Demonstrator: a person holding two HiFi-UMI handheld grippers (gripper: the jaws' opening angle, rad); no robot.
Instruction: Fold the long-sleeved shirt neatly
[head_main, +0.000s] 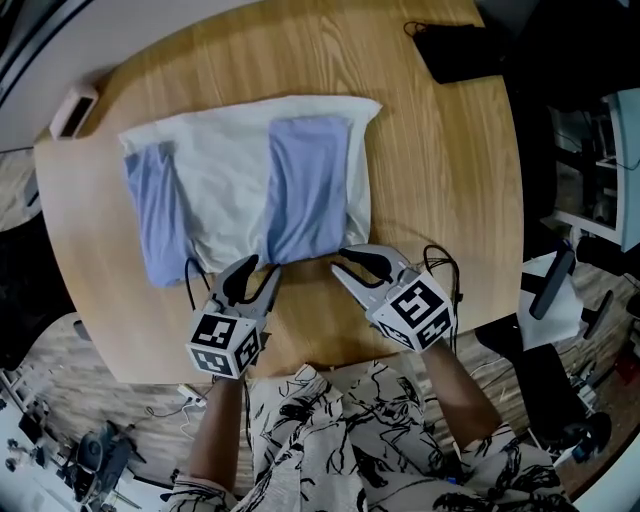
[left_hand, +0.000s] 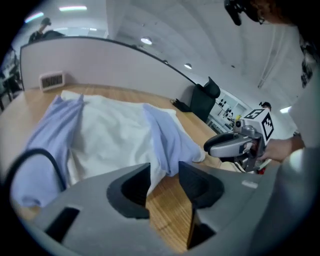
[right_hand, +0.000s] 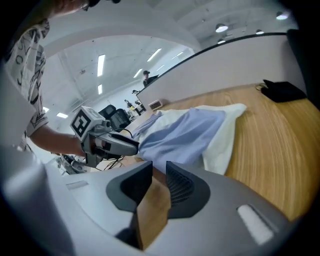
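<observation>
A white long-sleeved shirt lies flat on the wooden table, its two light blue sleeves folded over the body, one at the left and one in the middle. My left gripper hovers at the shirt's near edge beside the middle sleeve's cuff, open, with only bare wood between its fingers. My right gripper sits just right of that cuff, open by a narrow gap and holding nothing. The shirt stretches away ahead of both grippers.
A black pouch lies at the table's far right edge. A small white box sits at the far left corner. A black cable loops by the left gripper. Chairs and floor clutter surround the table.
</observation>
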